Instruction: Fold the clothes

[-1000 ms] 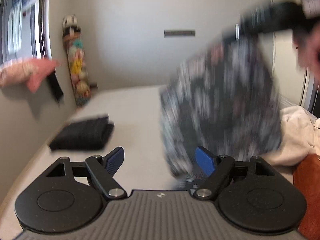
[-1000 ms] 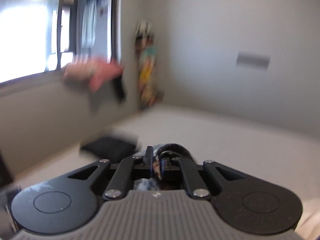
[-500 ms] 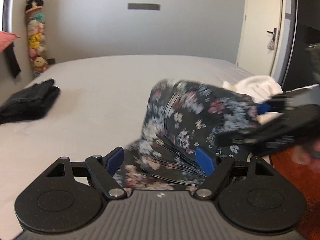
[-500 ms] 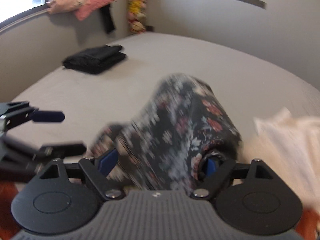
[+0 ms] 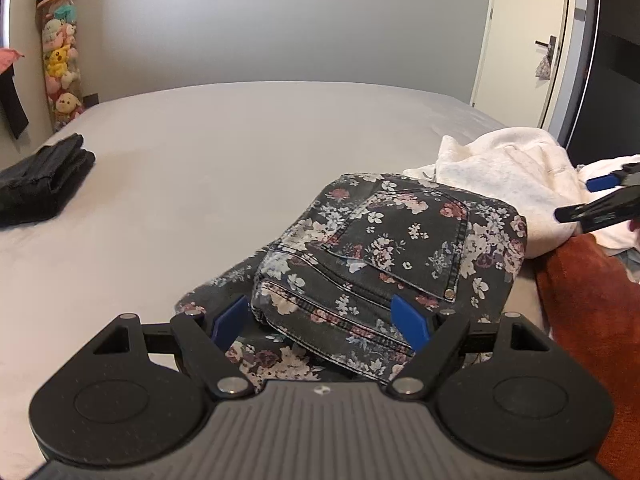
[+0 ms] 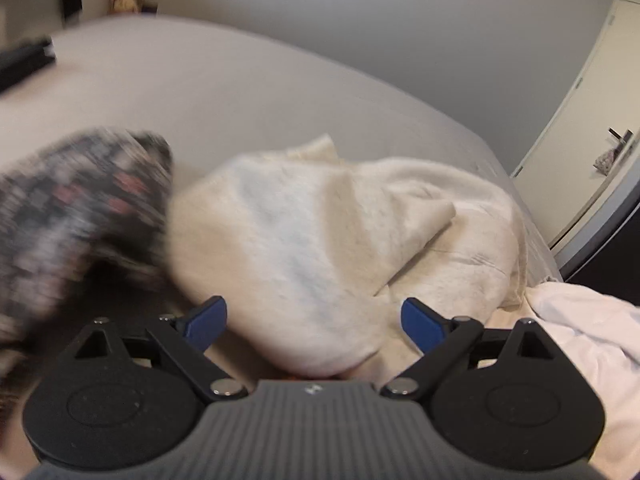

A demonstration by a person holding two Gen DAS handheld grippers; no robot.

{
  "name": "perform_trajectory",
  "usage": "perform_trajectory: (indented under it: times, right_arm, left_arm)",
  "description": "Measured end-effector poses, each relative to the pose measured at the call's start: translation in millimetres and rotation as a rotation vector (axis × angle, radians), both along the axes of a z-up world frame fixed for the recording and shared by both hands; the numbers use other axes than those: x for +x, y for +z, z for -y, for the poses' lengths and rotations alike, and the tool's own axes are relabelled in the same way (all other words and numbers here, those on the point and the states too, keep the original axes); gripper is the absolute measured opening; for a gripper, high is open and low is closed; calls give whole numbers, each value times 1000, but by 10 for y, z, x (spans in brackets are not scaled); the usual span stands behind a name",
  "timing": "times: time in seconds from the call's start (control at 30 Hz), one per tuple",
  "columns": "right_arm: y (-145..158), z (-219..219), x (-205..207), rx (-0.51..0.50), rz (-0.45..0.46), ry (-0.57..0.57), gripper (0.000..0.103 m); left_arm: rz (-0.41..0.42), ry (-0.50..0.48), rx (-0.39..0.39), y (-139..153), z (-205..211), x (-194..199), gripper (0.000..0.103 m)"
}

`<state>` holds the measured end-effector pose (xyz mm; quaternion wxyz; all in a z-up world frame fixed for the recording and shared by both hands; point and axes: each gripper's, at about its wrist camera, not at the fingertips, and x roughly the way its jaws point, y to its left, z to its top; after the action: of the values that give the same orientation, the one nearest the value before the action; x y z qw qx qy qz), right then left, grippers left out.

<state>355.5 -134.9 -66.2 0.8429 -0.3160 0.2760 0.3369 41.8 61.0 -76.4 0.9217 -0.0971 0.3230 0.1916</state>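
Note:
Dark floral jeans [image 5: 384, 256] lie folded over in a heap on the grey bed [image 5: 224, 152], the waistband toward me. My left gripper [image 5: 320, 320] is open, its blue pads on either side of the waistband, not closed on it. The jeans show blurred in the right wrist view [image 6: 80, 208] at the left. My right gripper [image 6: 314, 320] is open above a cream sweater [image 6: 320, 232]; it also shows in the left wrist view [image 5: 600, 196] at the right edge. The cream sweater [image 5: 504, 172] lies just behind the jeans.
A folded black garment [image 5: 40, 184] lies at the bed's left side. A rust-orange cloth [image 5: 592, 300] and white cloth [image 6: 592, 320] lie at the right. Plush toys [image 5: 60, 52] hang on the left wall. A door [image 5: 520, 40] is at the right.
The right gripper let go of the floral jeans, which dropped from the air onto the bed. It then swung right over the cream sweater. The left gripper lowered toward the jeans' waistband.

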Motion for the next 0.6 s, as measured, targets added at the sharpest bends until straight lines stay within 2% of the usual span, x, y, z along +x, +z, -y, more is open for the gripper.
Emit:
perform_trajectory:
  times: [0.13,0.2,0.23,0.27,0.3,0.33,0.37,0.43,0.53,0.6]
  right_arm:
    - [-271,21,420,1,-68,-86,95]
    - [-339,-27,568,1,-91,-124,92]
    - [-350,-34,593,1,-91,-130,79]
    - [-361,-42,618,1,-91,-135,53]
    - [-372,-49,644,2,-92,-140,40]
    - [-383,-56,669,2,-92,-145,14]
    - [-378,-52,695,11,-92,-152,3]
    - [-182,81,753,112,-94,-179,3]
    - [284,292,727,196,44,-225,3]
    - [615,483,766,239,65,-265,2]
  left_arm:
    - [-22,20,10,41,-5,82,93]
    - [-31,29,12,33,-17,115,93]
    - [-35,33,13,28,-23,131,93]
    - [-41,38,11,21,-24,142,93]
    - [-46,42,7,11,-25,155,93]
    - [-53,46,2,4,-26,164,93]
    - [-61,50,-4,-3,-27,173,93]
    - [-66,53,-4,-1,-29,172,93]
    - [-68,62,-1,27,-31,165,93]
    - [-58,70,-14,61,-31,156,93]
